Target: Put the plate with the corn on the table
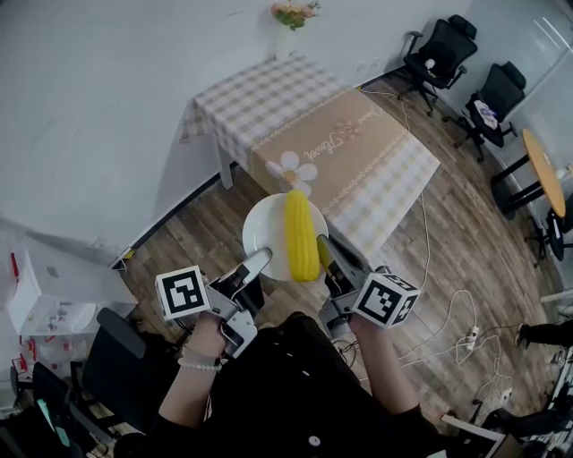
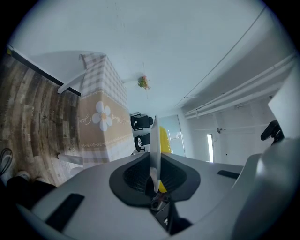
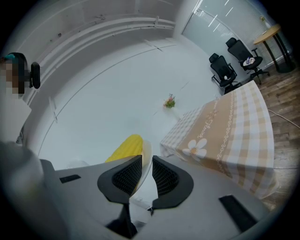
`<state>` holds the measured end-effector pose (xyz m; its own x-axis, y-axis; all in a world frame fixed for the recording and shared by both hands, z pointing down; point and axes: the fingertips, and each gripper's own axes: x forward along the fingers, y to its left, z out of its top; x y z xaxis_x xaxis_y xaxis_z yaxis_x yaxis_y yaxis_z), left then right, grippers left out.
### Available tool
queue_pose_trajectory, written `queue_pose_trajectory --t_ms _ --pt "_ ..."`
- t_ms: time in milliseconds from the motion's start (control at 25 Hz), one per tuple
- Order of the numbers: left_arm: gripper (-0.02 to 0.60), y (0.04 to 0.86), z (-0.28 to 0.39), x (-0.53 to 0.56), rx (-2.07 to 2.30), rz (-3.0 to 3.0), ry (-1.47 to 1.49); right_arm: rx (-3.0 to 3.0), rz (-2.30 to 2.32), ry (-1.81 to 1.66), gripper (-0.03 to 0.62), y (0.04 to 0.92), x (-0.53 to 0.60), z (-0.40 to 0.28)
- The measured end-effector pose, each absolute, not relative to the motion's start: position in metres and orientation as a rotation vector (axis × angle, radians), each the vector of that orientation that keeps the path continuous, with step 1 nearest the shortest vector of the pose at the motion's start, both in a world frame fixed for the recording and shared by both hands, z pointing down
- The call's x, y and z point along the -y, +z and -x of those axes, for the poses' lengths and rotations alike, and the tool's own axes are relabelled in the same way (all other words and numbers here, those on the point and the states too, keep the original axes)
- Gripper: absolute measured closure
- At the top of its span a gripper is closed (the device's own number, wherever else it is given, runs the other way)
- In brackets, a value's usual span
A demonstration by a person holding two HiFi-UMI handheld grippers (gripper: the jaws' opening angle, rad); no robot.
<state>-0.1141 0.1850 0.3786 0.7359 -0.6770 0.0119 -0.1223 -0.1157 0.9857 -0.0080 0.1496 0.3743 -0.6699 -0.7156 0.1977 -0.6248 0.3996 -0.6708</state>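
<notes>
A white plate [image 1: 267, 234] carrying a yellow corn cob [image 1: 302, 234] hangs in the air over the wooden floor, just short of the near corner of the checked-cloth table [image 1: 358, 152]. My left gripper [image 1: 260, 261] is shut on the plate's near left rim. My right gripper [image 1: 324, 247] is shut on its near right rim. In the left gripper view the plate [image 2: 154, 145] stands edge-on between the pads of the gripper [image 2: 154, 176], with the corn [image 2: 163, 138] behind it. In the right gripper view the plate [image 3: 146, 157] sits pinched in the gripper [image 3: 143, 176], corn [image 3: 125, 146] at its left.
A flower vase [image 1: 291, 18] stands at the table's far end by the wall. Black office chairs [image 1: 443, 49] and a round wooden table [image 1: 546, 170] are at the right. Cables and a power strip [image 1: 472, 337] lie on the floor. A dark chair [image 1: 116, 367] is near left.
</notes>
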Motion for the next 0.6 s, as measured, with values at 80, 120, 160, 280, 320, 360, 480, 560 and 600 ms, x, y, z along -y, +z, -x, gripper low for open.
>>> queue_pose_trajectory --t_ms 80,120,160,280,320,360,480,560,600 --pt "0.538 0.378 0.115 -0.187 0.647 -1.655 -0.524 -2.521 1.223 -1.126 0.496 0.374 -0.153 0.008" --pt "0.538 0.379 0.114 -0.187 0.644 -1.657 -0.52 -2.519 1.227 -1.127 0.496 0.375 -0.154 0.007" --pt "0.538 0.379 0.113 -0.188 0.642 -1.656 -0.518 -2.519 1.23 -1.129 0.496 0.375 -0.156 0.007" --pt "0.538 0.38 0.111 -0.191 0.632 -1.652 -0.519 -2.509 1.237 -1.128 0.496 0.376 -0.158 0.004" --pt "0.538 0.38 0.11 -0.192 0.629 -1.652 -0.519 -2.508 1.239 -1.127 0.496 0.376 -0.159 0.003" --pt "0.538 0.38 0.11 -0.191 0.627 -1.652 -0.518 -2.506 1.24 -1.127 0.496 0.376 -0.159 0.003" --pt "0.538 0.381 0.109 -0.188 0.628 -1.659 -0.514 -2.502 1.24 -1.129 0.496 0.377 -0.155 0.002" --pt "0.538 0.382 0.109 -0.184 0.63 -1.661 -0.511 -2.501 1.238 -1.128 0.496 0.379 -0.151 0.001" --pt "0.538 0.382 0.109 -0.181 0.631 -1.662 -0.511 -2.503 1.236 -1.128 0.496 0.378 -0.148 0.002"
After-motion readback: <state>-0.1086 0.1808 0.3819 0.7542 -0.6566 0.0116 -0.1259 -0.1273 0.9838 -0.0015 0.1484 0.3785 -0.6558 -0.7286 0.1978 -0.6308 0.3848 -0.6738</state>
